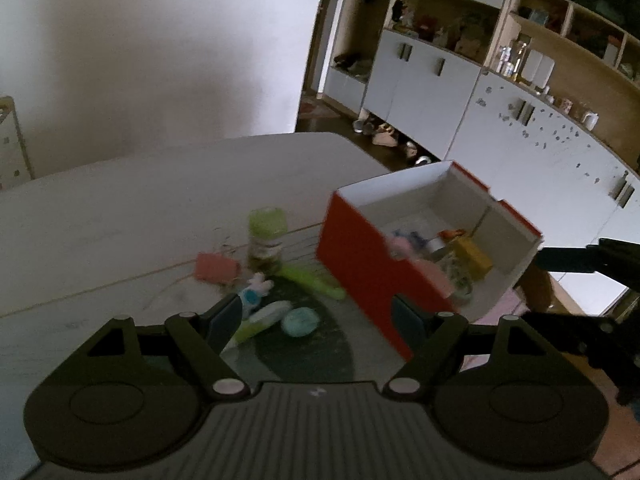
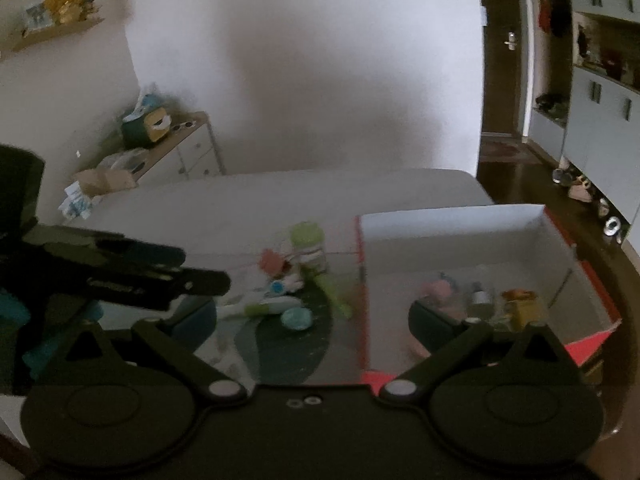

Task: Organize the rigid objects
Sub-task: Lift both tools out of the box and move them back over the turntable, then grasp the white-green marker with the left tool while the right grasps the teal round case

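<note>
A red box with a white inside [image 1: 360, 256] [image 2: 560, 240] stands on the table [image 1: 120, 200] at the right and holds several small items. Left of it lie loose items: a green-lidded jar [image 1: 267, 236] [image 2: 307, 246], a pink block [image 1: 214, 267] [image 2: 272, 261], a small bunny toy [image 1: 256, 290], a green stick [image 1: 316, 280] [image 2: 334, 294], a white-green tube [image 1: 264, 316] [image 2: 272, 306] and a teal round piece [image 1: 300, 321] [image 2: 296, 319]. My left gripper [image 1: 318, 322] is open and empty above these items; it also shows in the right wrist view [image 2: 120, 276]. My right gripper [image 2: 312, 320] is open and empty, straddling the box's left wall.
A dark round mat [image 1: 312, 344] [image 2: 288, 344] lies under the loose items. A low cabinet with clutter [image 2: 172, 148] stands by the wall at the left. White cupboards and shelves [image 1: 500, 120] line the right side beyond the table edge.
</note>
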Motion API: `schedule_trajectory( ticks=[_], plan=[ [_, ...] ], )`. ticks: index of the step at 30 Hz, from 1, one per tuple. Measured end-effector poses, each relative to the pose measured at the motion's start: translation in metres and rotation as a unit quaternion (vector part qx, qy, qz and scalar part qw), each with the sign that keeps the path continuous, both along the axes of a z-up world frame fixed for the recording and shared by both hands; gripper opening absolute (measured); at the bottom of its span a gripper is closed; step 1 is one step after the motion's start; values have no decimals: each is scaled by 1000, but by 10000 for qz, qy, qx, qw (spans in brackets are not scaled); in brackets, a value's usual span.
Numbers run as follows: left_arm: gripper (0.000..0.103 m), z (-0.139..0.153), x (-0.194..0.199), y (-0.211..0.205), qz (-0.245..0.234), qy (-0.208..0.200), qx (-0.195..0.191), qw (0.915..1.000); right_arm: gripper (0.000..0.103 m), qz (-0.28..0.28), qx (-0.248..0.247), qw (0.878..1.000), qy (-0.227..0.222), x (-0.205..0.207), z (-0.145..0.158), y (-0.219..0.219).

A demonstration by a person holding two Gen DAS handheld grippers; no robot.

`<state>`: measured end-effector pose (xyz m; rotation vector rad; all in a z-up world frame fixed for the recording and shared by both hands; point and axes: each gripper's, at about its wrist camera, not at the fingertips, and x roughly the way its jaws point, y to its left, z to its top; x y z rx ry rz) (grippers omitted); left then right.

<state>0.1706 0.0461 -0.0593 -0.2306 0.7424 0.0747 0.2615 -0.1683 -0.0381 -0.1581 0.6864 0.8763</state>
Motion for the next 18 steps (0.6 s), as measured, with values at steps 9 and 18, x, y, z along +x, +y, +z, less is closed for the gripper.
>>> schedule_trajectory(
  ticks=[9, 18],
  plan=[
    [81, -36, -6, 48, 21, 253, -66, 9997, 102, 256, -289, 9993, 8, -18, -19, 44],
    [81, -71, 0, 73, -176, 301, 93, 9993, 96, 440, -758, 9961, -23, -17, -49, 78]
  ],
)
